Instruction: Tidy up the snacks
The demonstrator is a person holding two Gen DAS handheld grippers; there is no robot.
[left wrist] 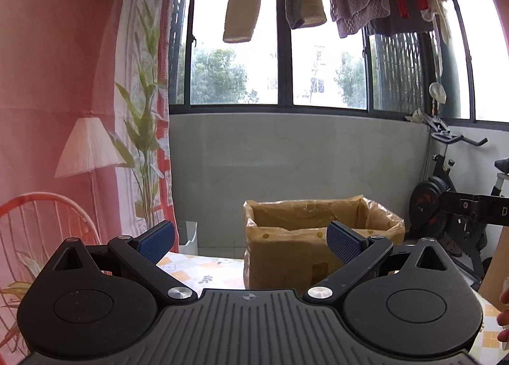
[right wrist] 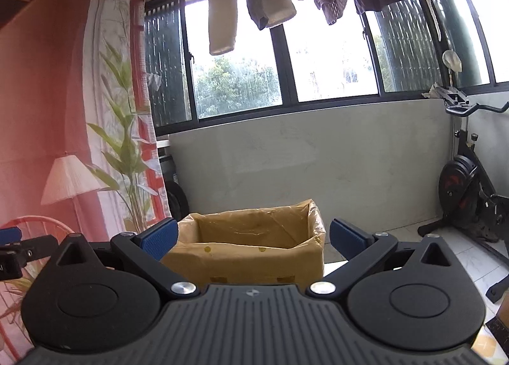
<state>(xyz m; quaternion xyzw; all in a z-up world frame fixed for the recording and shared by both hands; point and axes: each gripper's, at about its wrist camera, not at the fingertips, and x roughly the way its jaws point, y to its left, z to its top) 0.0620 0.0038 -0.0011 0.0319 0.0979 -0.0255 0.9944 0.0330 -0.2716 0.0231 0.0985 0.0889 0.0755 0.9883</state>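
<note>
Left wrist view shows the left tool (left wrist: 251, 242) spread wide and empty, facing the lined box (left wrist: 321, 244) on the table (left wrist: 203, 269); the right tool (right wrist: 253, 241) likewise gapes empty. No snacks are visible, so reaching blind could knock the box or snag its loose plastic lining.

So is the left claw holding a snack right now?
No, the left claw is open and empty, with only the cardboard box showing between its fingers.
</note>
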